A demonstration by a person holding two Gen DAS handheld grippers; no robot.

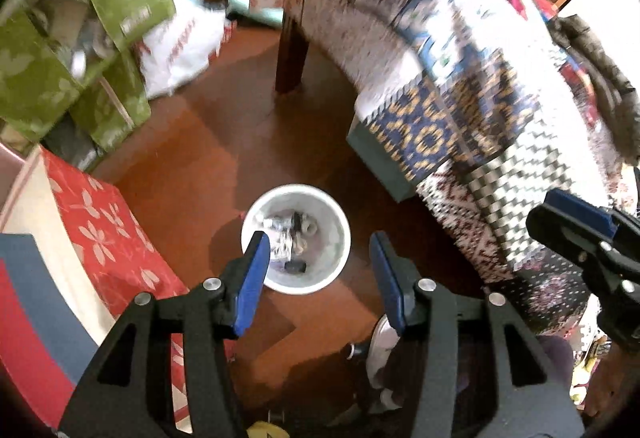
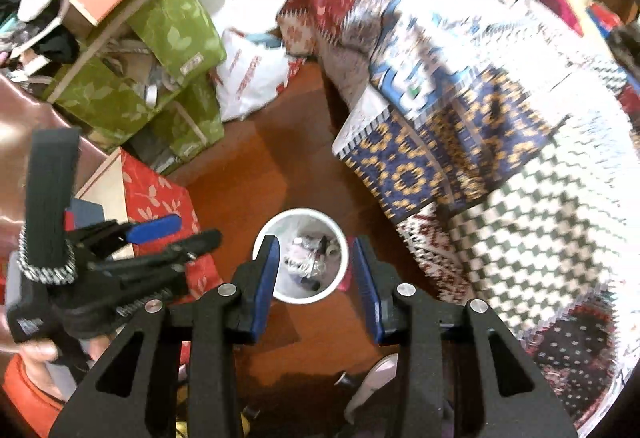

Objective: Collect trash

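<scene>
We hold both grippers over the bin [image 1: 295, 238], a small white round tub that stands upright on the brown floor [image 1: 208, 141] just beside the blanket [image 1: 460, 125] draped over the bench. The left gripper [image 1: 316, 278] is released, nothing between its blue pads, and the right gripper [image 2: 316, 284] hangs the same way — jaws apart and empty, framing the bin from above. Inside the bin we see a heap of scraps [image 1: 286, 238]: crinkled silvery foil or wrappers and a few small dark pieces, too blurred to name. We judge this trash to be light, thin and easily crushed, so it needs only a gentle pinch at a raised fold; the shiny foil may slip from flat pads. The bin itself looks like thin plastic — light, fairly stiff, likely to tip if nudged — and its rim is the one place we could grip it.
</scene>
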